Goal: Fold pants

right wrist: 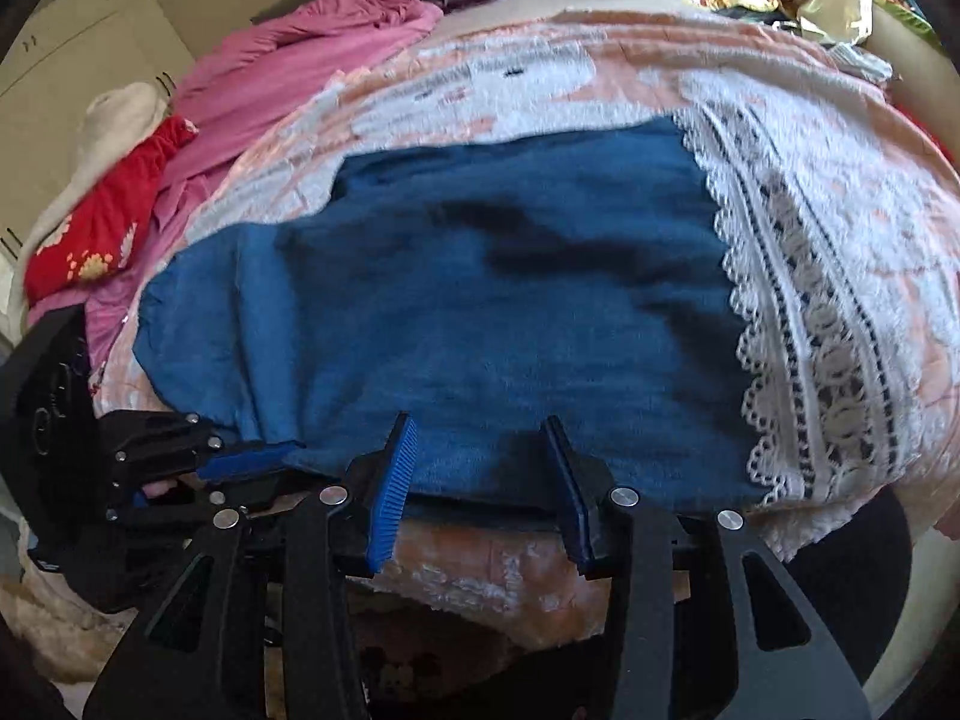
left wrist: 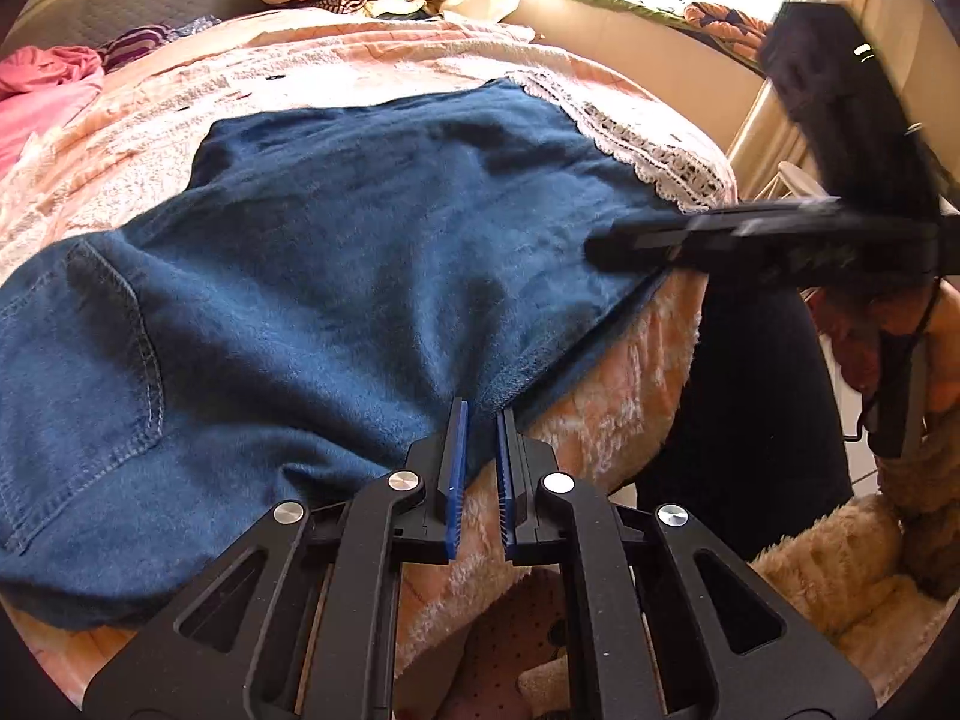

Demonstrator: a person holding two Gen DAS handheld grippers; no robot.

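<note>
1. The pants (left wrist: 336, 252) are blue denim, soft and matt, with lighter stitched seams around a pocket.
2. The blanket (left wrist: 198, 84) under them is plush peach-and-white fleece, fuzzy and slightly shiny where the light falls.
3. The white trim (right wrist: 804, 312) beside the pants is openwork lace cloth.
4. The left tool (left wrist: 480, 462) has matt black plastic arms, bright round metal pivots and ribbed blue pads.
5. The right tool (right wrist: 483, 468) shows the same finish.
</note>
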